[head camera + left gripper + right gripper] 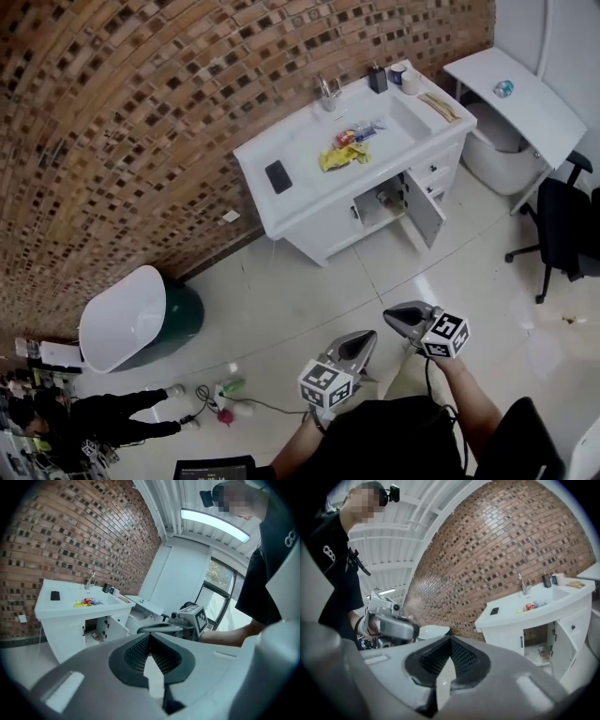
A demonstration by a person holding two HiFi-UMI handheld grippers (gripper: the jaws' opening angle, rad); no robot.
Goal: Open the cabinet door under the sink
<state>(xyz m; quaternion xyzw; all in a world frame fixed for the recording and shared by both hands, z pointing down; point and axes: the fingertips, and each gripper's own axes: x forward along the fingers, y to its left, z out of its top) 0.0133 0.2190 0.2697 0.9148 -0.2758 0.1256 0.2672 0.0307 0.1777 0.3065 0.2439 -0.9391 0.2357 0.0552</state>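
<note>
The white sink cabinet (309,211) stands against the brick wall. Its right door (424,208) under the basin is swung open, showing a shelf with small items inside. The same cabinet (65,630) and open door (115,626) show in the left gripper view, and the cabinet (520,630) with its door (560,644) shows in the right gripper view. Both grippers hang in mid-air well away from the cabinet, close to the person's body. The left gripper (366,339) is shut and holds nothing. Beside it, the right gripper (397,319) is also shut and holds nothing.
On the countertop lie a black phone (278,175), yellow and coloured items (345,153), a faucet (328,92) and cups (403,77). A white-lidded green bin (141,323) stands at the left, a white table (516,94) and a black chair (565,230) at the right. Cables and bottles (225,396) lie on the floor.
</note>
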